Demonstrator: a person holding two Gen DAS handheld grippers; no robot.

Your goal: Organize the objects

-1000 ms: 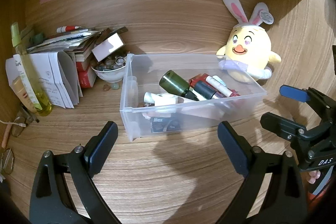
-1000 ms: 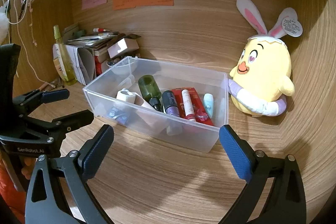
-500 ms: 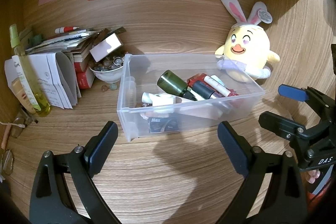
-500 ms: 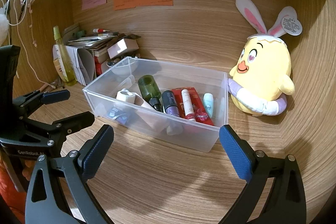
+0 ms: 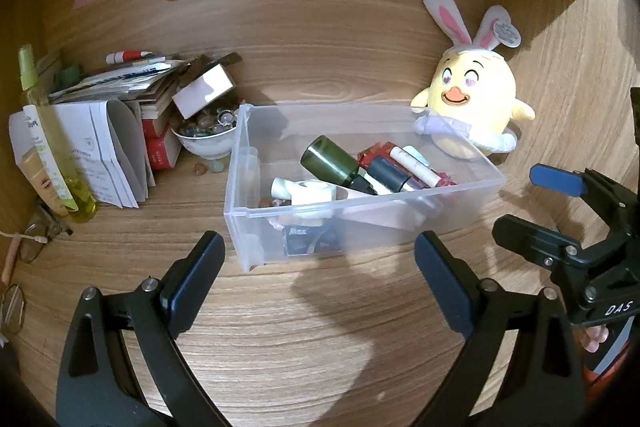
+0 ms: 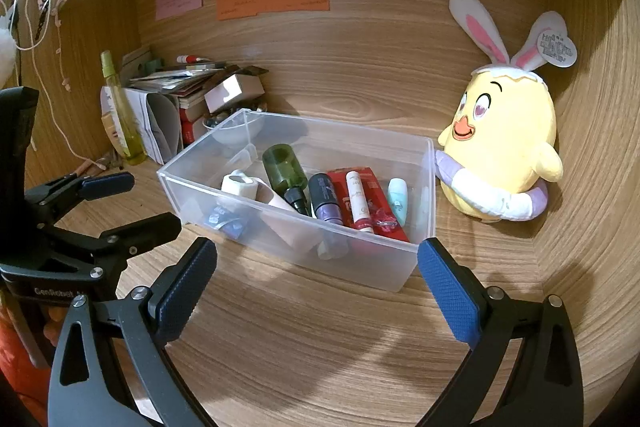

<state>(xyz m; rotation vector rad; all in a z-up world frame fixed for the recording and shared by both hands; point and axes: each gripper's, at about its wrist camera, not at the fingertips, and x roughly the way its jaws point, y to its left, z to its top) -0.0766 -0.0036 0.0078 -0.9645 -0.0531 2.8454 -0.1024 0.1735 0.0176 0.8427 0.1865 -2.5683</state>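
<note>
A clear plastic bin [image 5: 362, 223] sits on the wooden tabletop [image 5: 320, 327] inside a desk alcove, turned slightly askew, one short end toward the clutter on the left and the other just beside a yellow chick plush with bunny ears [image 6: 504, 155] that leans in the right corner. The bin already holds the small toiletries, laid on their sides so they fit below the rim: a dark green bottle [image 6: 285, 171], a purple-capped black tube [image 6: 326, 197], a white lip-balm stick on a red package [image 6: 358, 201], a pale blue tube [image 6: 398, 201], a white roll-like item [image 6: 240, 185] and a dark packet marked "Max" [image 5: 310, 241] pressed against the front wall. That suggests the gathering is largely done. The left hand-held gripper [image 5: 320, 287] hovers low in front of the bin with its fingers spread wide and nothing between them; the right hand-held gripper [image 6: 316, 291] is likewise spread and empty, facing the bin's right front corner. Both seem held back and wide so they can take the bin by its walls or fetch another piece. To the left, outside the bin, stand a yellow spray bottle [image 5: 52, 143], a stack of books and papers [image 5: 132, 95] and a white bowl of pebbles [image 5: 206, 135], probably left as they are or sorted later.
</note>
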